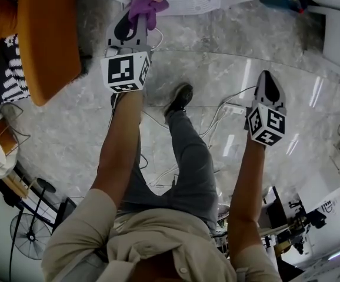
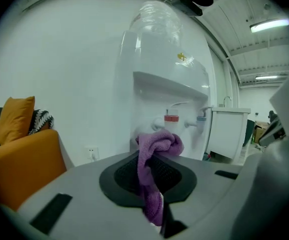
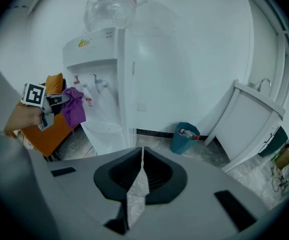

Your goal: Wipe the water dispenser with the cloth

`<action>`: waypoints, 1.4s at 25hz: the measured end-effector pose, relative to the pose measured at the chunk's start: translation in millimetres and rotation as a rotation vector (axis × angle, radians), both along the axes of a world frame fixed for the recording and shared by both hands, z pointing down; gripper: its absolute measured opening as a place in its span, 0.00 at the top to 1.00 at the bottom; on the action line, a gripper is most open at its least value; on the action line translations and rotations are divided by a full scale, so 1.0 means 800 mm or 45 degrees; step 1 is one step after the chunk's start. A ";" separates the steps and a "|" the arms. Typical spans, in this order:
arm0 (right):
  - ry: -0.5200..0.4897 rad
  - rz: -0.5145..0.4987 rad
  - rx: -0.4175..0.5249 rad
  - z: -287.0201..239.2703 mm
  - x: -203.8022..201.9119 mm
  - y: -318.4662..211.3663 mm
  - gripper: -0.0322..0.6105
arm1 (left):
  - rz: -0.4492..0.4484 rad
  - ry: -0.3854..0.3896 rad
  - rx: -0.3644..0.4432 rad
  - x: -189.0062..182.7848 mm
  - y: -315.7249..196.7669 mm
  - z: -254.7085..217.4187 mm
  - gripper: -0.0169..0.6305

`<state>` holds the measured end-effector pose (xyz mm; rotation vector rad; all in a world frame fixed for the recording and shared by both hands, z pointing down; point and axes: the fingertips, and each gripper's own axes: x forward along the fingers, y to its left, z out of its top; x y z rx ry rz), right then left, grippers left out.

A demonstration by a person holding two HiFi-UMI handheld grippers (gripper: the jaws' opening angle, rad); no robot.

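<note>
Left gripper (image 2: 153, 156): the jaws are clamping a purple cloth (image 2: 157, 145). A bunched wad is bulging past the tips and a tail is hanging back between the pads. In the head view this gripper (image 1: 136, 15) is reaching forward with the cloth (image 1: 147, 4) at the front edge of the white water dispenser (image 1: 189, 0). Contact cannot be confirmed from any view.

Right gripper (image 3: 140, 151): the jaws are sitting together at the tips with nothing between them. In the head view it (image 1: 267, 80) is hanging low at the person's right side, well apart from the dispenser.

The left gripper view is facing the dispenser (image 2: 164, 84) head-on. The cloth wad is sitting just below the red tap (image 2: 171, 118) and left of the blue tap (image 2: 201, 118). A clear bottle (image 2: 157, 19) is standing inverted on top.

From the right gripper view, the cloth (image 3: 74, 110) is showing in front of the taps, above the drip tray (image 3: 103, 129).

Surroundings:
- An orange sofa (image 2: 24, 166) is standing left of the dispenser, carrying an orange cushion (image 2: 15, 118) and a black-and-white patterned one (image 2: 41, 120).
- A wall socket (image 2: 92, 153) is showing between the sofa and the dispenser.
- A white cabinet (image 3: 254, 126) is standing to the right, with a teal bin (image 3: 184, 136) between it and the dispenser.
- Cables (image 1: 214, 122) and a power strip (image 1: 235, 108) are lying on the marble floor (image 1: 217, 57) by the person's feet.
</note>
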<state>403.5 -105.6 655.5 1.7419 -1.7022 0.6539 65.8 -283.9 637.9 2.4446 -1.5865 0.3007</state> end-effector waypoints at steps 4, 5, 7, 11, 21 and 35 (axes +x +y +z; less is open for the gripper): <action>-0.001 0.013 -0.015 0.008 0.011 0.008 0.91 | -0.007 0.016 0.006 0.010 -0.009 0.001 0.90; 0.000 0.016 -0.017 0.009 0.014 0.010 0.91 | -0.008 0.026 0.003 0.014 -0.011 0.003 0.90; 0.000 0.022 -0.021 0.012 0.018 0.012 0.91 | -0.004 0.053 -0.010 0.026 -0.014 0.008 0.90; -0.004 0.040 -0.026 0.020 0.028 0.016 0.91 | 0.056 0.096 -0.029 0.073 -0.021 0.020 0.90; 0.015 0.102 -0.060 0.038 0.068 0.041 0.91 | 0.296 0.141 -0.027 0.207 -0.023 0.033 0.90; 0.000 0.103 -0.079 0.060 0.045 0.038 0.91 | 0.200 0.093 -0.100 0.124 -0.034 0.070 0.90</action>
